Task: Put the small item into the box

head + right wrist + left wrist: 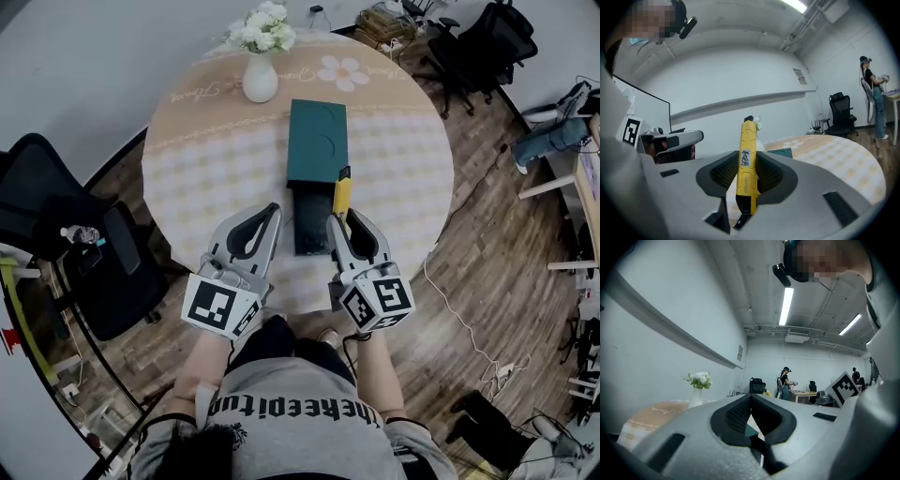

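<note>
A dark green box (317, 141) lies in the middle of the round table (216, 169), with its black inner tray (312, 225) pulled out toward me. My right gripper (339, 220) hovers just right of the tray, shut on a yellow utility knife (343, 195) that sticks up beyond the jaws. In the right gripper view the knife (747, 161) stands upright between the pads, with the box (783, 153) behind it. My left gripper (273, 212) hangs left of the tray, shut on nothing; its view shows the jaw tips touching (750, 397).
A white vase of flowers (260, 75) stands at the table's far edge. A black office chair (103, 262) is at the left and more chairs (478, 47) at the far right. A white cable (459, 319) lies on the wooden floor. A person (784, 383) stands far off.
</note>
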### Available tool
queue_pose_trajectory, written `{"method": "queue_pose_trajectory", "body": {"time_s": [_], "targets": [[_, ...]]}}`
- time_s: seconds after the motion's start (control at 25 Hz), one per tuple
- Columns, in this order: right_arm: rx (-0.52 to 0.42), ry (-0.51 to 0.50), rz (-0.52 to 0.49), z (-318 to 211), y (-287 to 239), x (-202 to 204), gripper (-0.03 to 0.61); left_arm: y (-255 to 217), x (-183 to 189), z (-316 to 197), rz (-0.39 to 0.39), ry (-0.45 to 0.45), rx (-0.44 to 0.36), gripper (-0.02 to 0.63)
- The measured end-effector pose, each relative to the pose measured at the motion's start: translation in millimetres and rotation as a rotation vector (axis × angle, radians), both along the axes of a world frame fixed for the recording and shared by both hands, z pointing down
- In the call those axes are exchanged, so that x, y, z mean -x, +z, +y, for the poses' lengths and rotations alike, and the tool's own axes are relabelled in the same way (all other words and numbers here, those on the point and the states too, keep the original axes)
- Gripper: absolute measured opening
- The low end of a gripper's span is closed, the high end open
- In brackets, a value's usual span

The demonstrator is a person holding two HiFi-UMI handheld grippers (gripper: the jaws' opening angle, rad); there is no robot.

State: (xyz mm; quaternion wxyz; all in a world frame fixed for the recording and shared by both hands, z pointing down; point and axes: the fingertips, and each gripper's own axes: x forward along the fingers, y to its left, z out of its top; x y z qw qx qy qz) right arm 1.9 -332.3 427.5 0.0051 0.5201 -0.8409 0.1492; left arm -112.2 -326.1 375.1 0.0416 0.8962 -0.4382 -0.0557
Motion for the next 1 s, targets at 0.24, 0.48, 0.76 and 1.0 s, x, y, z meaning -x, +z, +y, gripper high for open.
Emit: {"method": "queue_pose_trajectory", "body": {"time_s": [0.24, 0.48, 0.76, 1.0], "targets": [[0.107, 0.023, 0.016, -13, 39, 1, 0.118, 15, 5, -11, 0.003, 0.008, 0.036, 0.017], [0.218, 0.050, 0.018, -17, 79, 0, 0.118, 32, 9, -15, 0.005, 0.013, 0.071, 0.017], [0.297, 0.068, 0.046, -19, 109, -1, 0.118, 44, 13, -18, 0.013, 0.017, 0.098, 0.017], [0.371, 0.072, 0.090, -19, 128, -3, 0.118, 50, 14, -20, 0.026, 0.016, 0.114, 0.017]]}}
